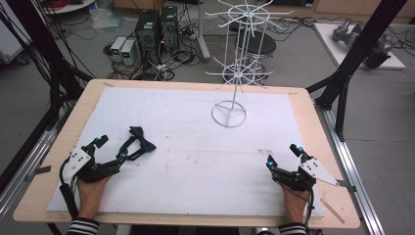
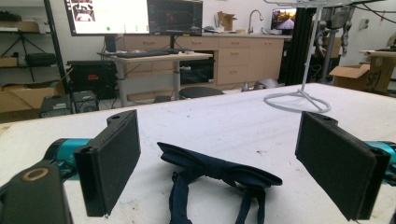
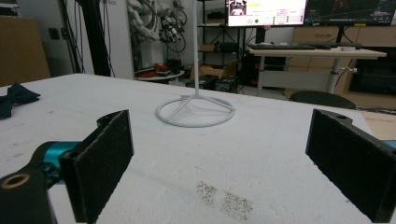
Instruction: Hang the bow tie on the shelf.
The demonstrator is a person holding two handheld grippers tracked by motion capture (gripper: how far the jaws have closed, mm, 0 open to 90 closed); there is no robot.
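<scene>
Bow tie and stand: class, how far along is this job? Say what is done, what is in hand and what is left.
Done: nothing shows yet; the stand carries nothing. In hand: the left gripper is open with the bow tie lying flat between its jaws, not yet pinched. The right gripper rests open on the white board. Left: probably gripping the bow tie, lifting it and hanging it on the stand.

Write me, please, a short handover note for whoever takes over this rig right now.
Left gripper: open, low over the table, jaws to either side of the bow tie, pads not on it.
Right gripper: open, holding nothing, resting near the front right of the white board.
Bow tie: flat on the board, front left, strap trailing.
Wire rack: upright at the back, its hooks bare.
Done: approach to the bow tie.
Left: probably close on it, lift, hang it on the rack.
</scene>
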